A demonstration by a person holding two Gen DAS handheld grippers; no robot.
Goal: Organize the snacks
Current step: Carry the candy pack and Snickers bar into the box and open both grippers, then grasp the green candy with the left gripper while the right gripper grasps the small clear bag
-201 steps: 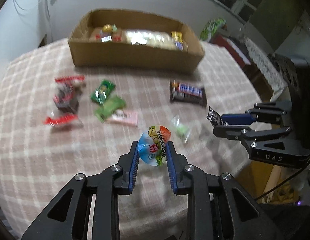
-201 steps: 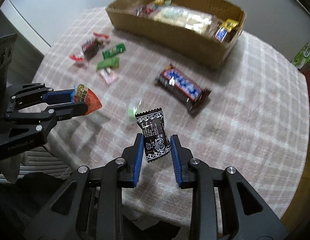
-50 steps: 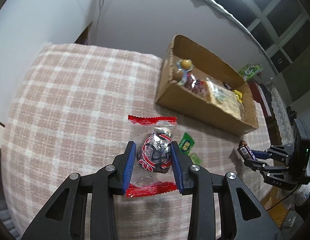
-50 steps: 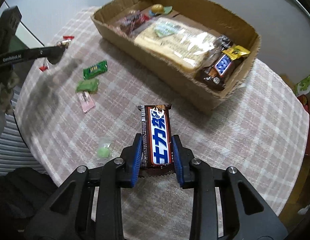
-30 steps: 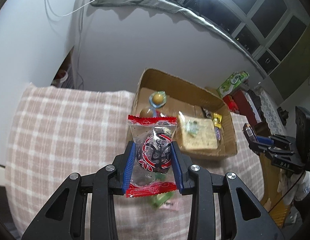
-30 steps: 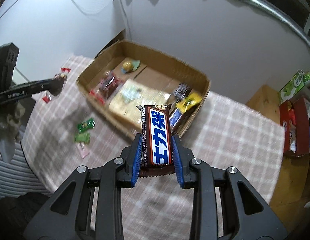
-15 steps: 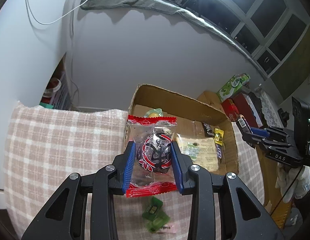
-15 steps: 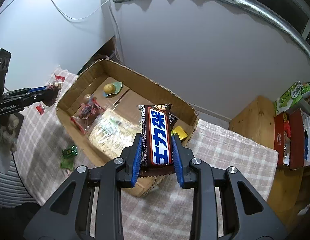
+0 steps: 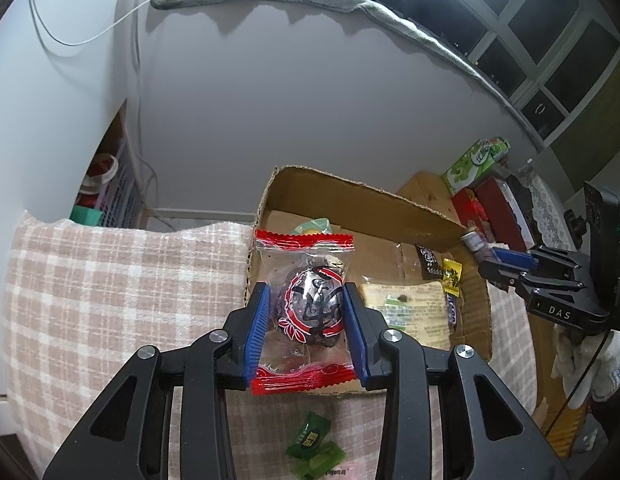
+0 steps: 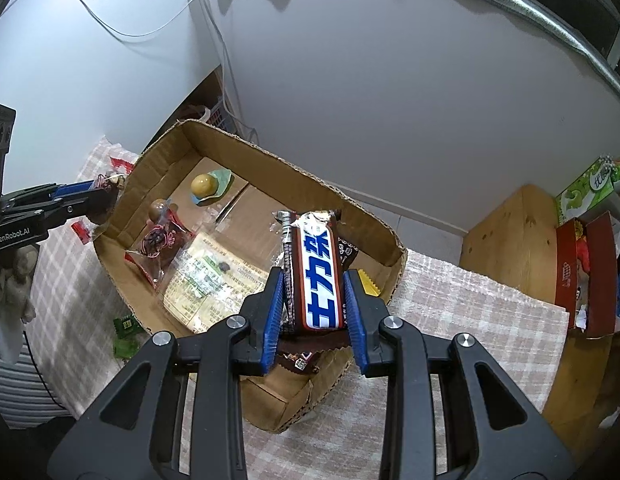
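My left gripper (image 9: pixel 306 332) is shut on a clear red-edged packet with a dark candy (image 9: pixel 308 308) and holds it above the near left end of the cardboard box (image 9: pixel 350 200). My right gripper (image 10: pixel 312 316) is shut on a brown chocolate bar with a blue and white label (image 10: pixel 318 276), held above the right end of the box (image 10: pixel 270 160). The box holds a large pale packet (image 10: pixel 214 276), a similar red-edged candy packet (image 10: pixel 158 244), a round yellow sweet (image 10: pixel 204 184) and small dark and yellow wrappers (image 9: pixel 450 272). The right gripper also shows in the left wrist view (image 9: pixel 490 260).
The box stands on a pink checked tablecloth (image 9: pixel 110 280). Green candies (image 9: pixel 314 448) lie on the cloth in front of the box, also seen in the right wrist view (image 10: pixel 126 332). A wooden stand with red and green boxes (image 10: pixel 590 248) is at the right. A grey wall is behind.
Both grippers have moved closer over the box with their snacks still held. The box looks larger in both views.
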